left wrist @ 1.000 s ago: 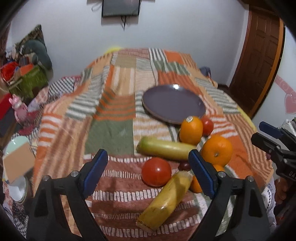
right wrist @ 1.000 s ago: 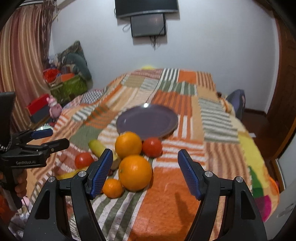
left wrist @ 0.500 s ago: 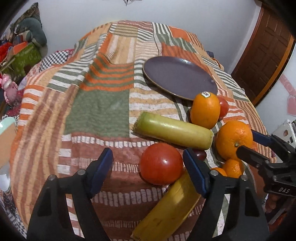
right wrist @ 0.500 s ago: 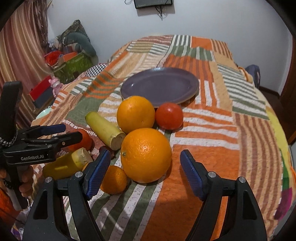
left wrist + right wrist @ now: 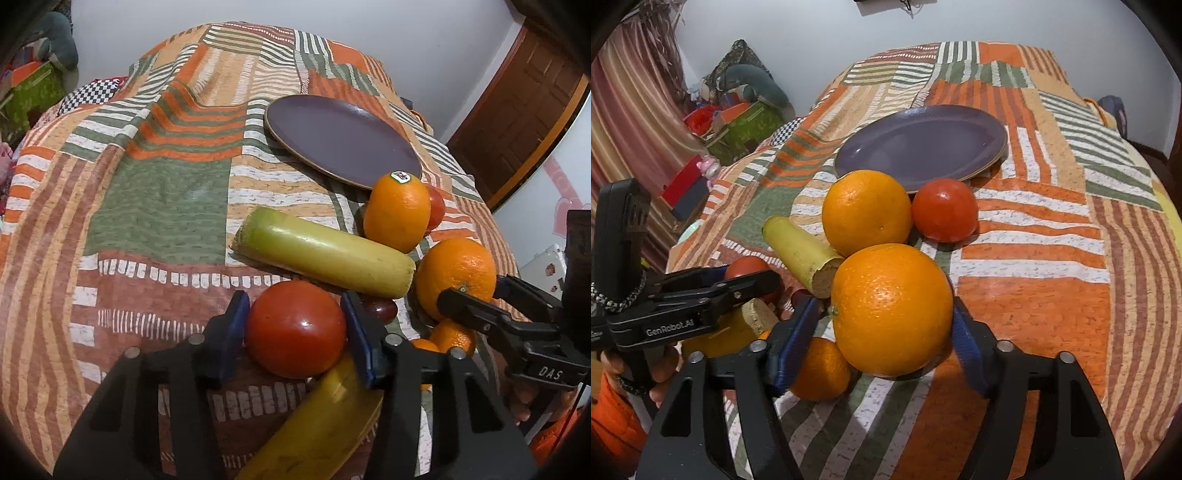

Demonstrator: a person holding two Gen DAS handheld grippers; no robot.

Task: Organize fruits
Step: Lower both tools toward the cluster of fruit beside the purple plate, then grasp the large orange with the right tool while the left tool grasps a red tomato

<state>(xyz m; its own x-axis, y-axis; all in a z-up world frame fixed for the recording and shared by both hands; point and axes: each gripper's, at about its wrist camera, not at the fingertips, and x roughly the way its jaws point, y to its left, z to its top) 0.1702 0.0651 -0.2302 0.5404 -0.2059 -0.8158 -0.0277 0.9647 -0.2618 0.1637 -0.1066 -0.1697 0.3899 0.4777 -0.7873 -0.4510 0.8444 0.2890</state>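
My left gripper [image 5: 295,328] is shut on a red tomato [image 5: 295,330] that rests on the striped bedspread. My right gripper [image 5: 886,321] is shut on a large orange [image 5: 892,310]; that orange also shows in the left wrist view [image 5: 456,273]. Beyond lie a yellow-green squash [image 5: 325,253], a second orange [image 5: 866,212], a second tomato [image 5: 943,210] and an empty purple plate [image 5: 923,147]. A small orange [image 5: 820,369] and a yellow fruit [image 5: 317,424] lie near the front.
The patchwork bedspread [image 5: 155,192] covers the bed. Boxes and clutter [image 5: 738,122] stand at the left of the bed, a wooden door [image 5: 517,122] at the right. A small dark fruit [image 5: 380,308] lies between the squash and the tomato.
Both grippers moved forward and down and closed: the left on the near tomato, the right on the large orange.
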